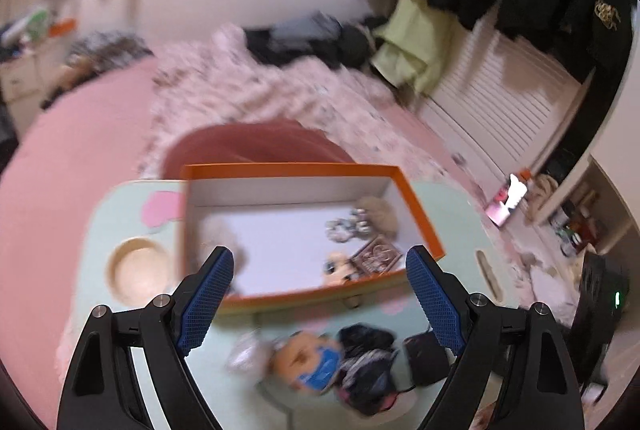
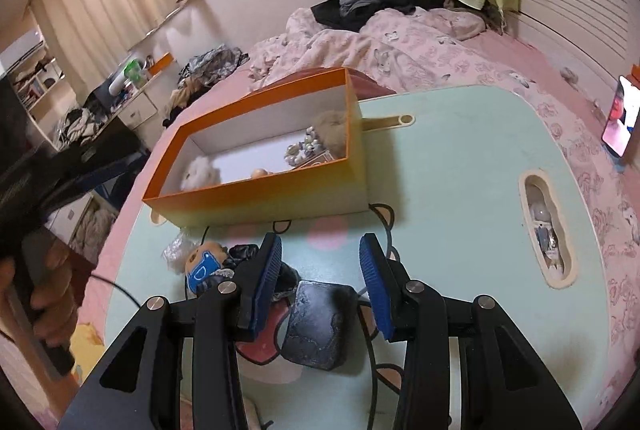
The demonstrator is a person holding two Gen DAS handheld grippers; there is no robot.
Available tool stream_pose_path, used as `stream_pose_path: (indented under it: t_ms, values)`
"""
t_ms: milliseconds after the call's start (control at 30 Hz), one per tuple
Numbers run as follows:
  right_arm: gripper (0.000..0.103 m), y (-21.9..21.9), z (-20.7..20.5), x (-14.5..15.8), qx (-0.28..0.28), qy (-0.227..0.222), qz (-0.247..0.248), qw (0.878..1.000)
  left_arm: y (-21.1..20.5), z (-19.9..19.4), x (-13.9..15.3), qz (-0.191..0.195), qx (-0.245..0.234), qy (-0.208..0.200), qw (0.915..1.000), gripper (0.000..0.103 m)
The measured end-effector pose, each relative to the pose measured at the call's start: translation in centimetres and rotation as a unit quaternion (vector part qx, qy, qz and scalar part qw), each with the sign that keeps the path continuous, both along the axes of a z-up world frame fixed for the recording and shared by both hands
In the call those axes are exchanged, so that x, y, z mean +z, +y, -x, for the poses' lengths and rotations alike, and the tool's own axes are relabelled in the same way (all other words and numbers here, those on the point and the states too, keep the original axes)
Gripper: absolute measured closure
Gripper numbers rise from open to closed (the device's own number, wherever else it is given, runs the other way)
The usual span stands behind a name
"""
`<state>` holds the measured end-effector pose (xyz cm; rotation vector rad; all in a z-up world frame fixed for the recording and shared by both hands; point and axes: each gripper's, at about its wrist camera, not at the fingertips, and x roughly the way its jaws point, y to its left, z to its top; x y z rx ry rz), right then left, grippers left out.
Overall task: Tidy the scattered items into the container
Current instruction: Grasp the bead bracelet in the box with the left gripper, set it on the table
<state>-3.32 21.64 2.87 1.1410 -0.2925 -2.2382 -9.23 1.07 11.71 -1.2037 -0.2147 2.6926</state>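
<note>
An orange box with a white inside stands on the mint-green lap table. It holds a white fluffy toy, a beaded piece, a brown pompom and a patterned card. On the table in front of it lie a small doll with a blue bib, a black scrunchie and a black pouch. My left gripper is open and empty above the box's near edge. My right gripper is open, low over the black pouch.
The table sits on a pink bed with a rumpled floral blanket. A round cup recess and a slot with small items are set in the table. A phone stands at the right. A black cable crosses the table.
</note>
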Motion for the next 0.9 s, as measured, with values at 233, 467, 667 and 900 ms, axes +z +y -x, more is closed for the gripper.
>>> stream_pose_path:
  t_ms: [233, 467, 667, 900]
  values:
    - [0.061, 0.1, 0.3, -0.5, 0.004, -0.008, 0.002, 1.000, 3.4, 8.5, -5.9, 0.044, -0.009, -0.137, 0.9896, 0.050]
    - [0.061, 0.7, 0.4, -0.6, 0.005, -0.008, 0.009, 1.000, 4.6, 11.8, -8.7, 0.057, 0.002, -0.165, 0.9846, 0.060]
    - [0.061, 1.0, 0.6, -1.0, 0.002, -0.015, 0.013, 1.000, 5.5, 11.8, -9.0, 0.123, 0.008, -0.140, 0.9825, 0.086]
    - [0.061, 0.8, 0.6, -1.2, 0.007, -0.023, 0.014, 1.000, 6.6, 11.4, -9.2, 0.251, -0.005, -0.103, 0.9624, 0.091]
